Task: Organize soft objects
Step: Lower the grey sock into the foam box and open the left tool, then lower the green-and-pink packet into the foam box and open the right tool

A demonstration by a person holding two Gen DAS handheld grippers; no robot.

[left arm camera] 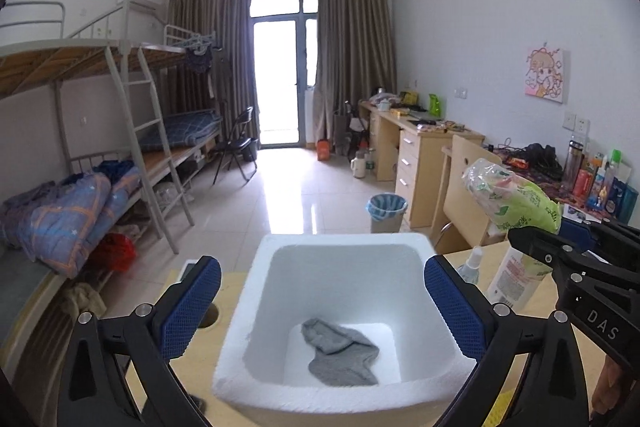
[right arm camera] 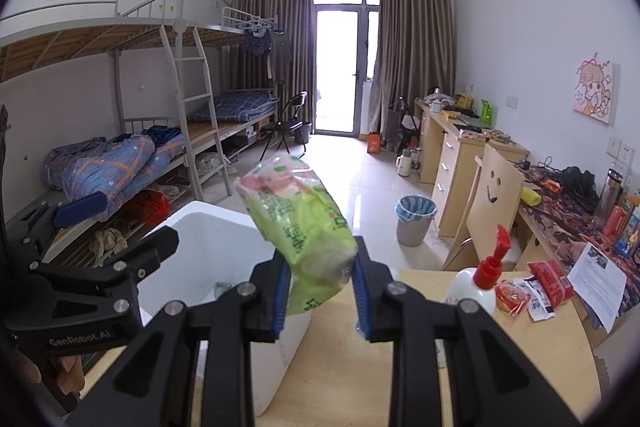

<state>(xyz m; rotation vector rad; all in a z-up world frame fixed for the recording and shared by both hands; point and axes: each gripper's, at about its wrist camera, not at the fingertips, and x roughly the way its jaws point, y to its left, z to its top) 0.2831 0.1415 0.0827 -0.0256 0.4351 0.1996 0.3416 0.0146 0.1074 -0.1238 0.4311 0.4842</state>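
Left tool [left arm camera: 322, 301] spread wide, empty, grey sock [left arm camera: 340, 357] crumpled below it in the foam box [left arm camera: 344, 247]. Right tool [right arm camera: 320, 291] clenched on the green tissue pack [right arm camera: 298, 223], long axis tilting up-left.

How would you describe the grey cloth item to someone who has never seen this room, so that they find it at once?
Find the white foam box on the light wooden table. On the box's floor lies a crumpled grey fabric piece, the only thing visible inside, dull and soft against the bright white walls.
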